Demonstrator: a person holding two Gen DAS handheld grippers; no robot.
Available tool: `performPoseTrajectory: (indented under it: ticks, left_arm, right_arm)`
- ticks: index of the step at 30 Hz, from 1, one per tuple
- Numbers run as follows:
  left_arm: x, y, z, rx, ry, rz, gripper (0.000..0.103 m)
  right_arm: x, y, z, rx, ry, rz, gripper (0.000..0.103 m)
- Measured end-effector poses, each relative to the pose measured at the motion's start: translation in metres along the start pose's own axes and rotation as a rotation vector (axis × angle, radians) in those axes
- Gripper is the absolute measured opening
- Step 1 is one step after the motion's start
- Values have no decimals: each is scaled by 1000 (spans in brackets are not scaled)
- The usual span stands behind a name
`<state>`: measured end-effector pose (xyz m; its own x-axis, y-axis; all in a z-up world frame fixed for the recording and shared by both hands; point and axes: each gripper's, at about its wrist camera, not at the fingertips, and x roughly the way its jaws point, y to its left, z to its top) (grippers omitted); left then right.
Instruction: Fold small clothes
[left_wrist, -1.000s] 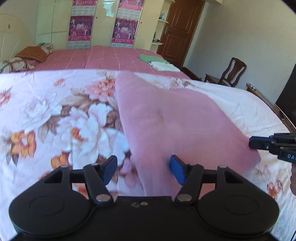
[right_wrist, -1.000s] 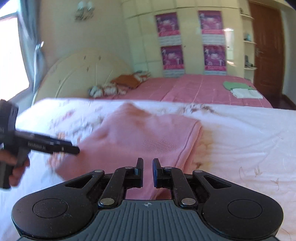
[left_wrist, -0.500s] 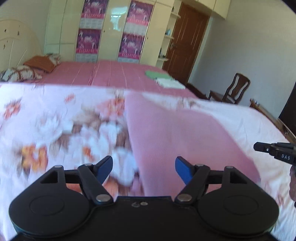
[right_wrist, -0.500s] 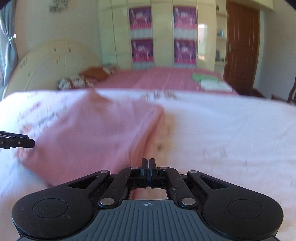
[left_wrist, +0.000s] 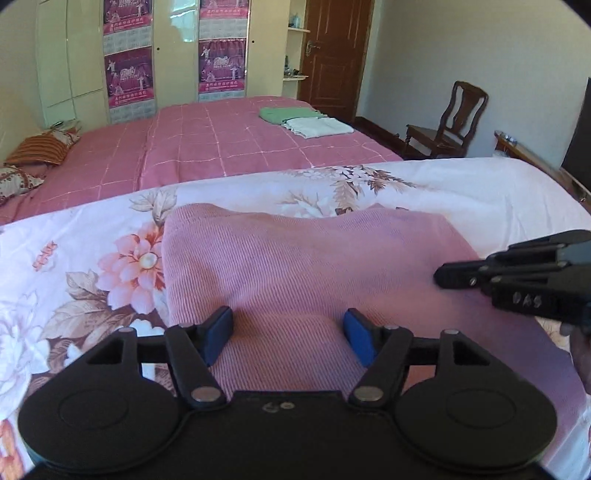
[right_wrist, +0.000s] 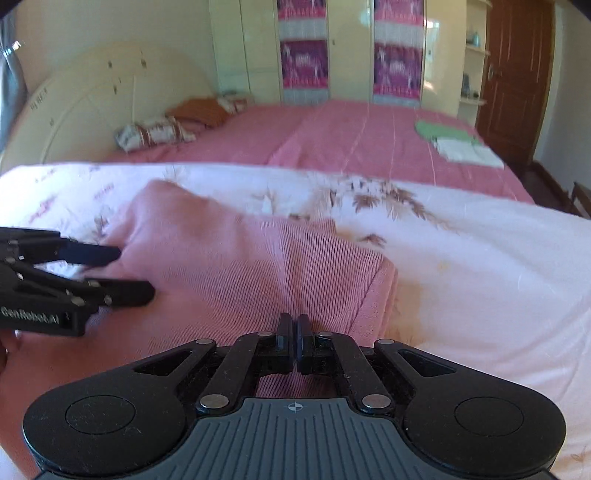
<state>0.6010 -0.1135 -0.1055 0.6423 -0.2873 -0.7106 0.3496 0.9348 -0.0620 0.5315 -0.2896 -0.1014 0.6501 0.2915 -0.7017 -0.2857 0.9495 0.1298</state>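
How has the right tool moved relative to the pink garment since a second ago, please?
Yes: the right tool, once beyond the pink garment's right edge, now reaches over it.

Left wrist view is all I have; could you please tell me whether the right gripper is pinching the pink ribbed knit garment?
Observer: No; its own view shows the right gripper shut, with no cloth visibly pinched, over the pink ribbed knit garment.
Operator: Thanks; how does the garment's right edge look?
Observer: It ends in a stitched hem, lying on the white floral bedspread.
Operator: Anything beyond my frame at the far pink-covered bed?
Observer: A curved cream headboard stands at its left end.
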Motion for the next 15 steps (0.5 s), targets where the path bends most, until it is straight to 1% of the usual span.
performPoseTrajectory:
  ticks: [1,2,3,4,5,6,7,9,12,15]
  left_arm:
    - [-10,1,0,-14,-25,-5,64]
    - [-20,2,-2,-19,-59,-18,68]
    - [-23,2,-2,-18,-59,-7,72]
    - [-18,2,-4,-12,-28,11,72]
    - [-9,2,-7,-3,9,20,74]
    - [-4,2,-10,1,3,19,77]
    - [-3,0,-11,9,-2,26,78]
    - [-3,-6,-10,29,3,49,78]
    - [-5,-5,-11,22,2,52,78]
    - [-7,-5,-12,23,3,53,78]
  right_arm:
    - [-6,-3,0,23,-16,6,0]
    - [-16,-5,-2,36,-58,11,0]
    - [-24,-7,-2,38,-93,11,0]
    - [-31,-8,-3,40,-117,15,0]
    - [-30,-11,-4,41,-114,17,0]
    - [-22,-13,-4,34,-79,1,0]
    - [-8,-14,-5,30,-11,-26,0]
    - [-8,-14,-6,46,-15,-11,0]
    - [-15,-10,-4,38,-9,-16,0]
    - [-28,-8,-6,32,-42,-28,0]
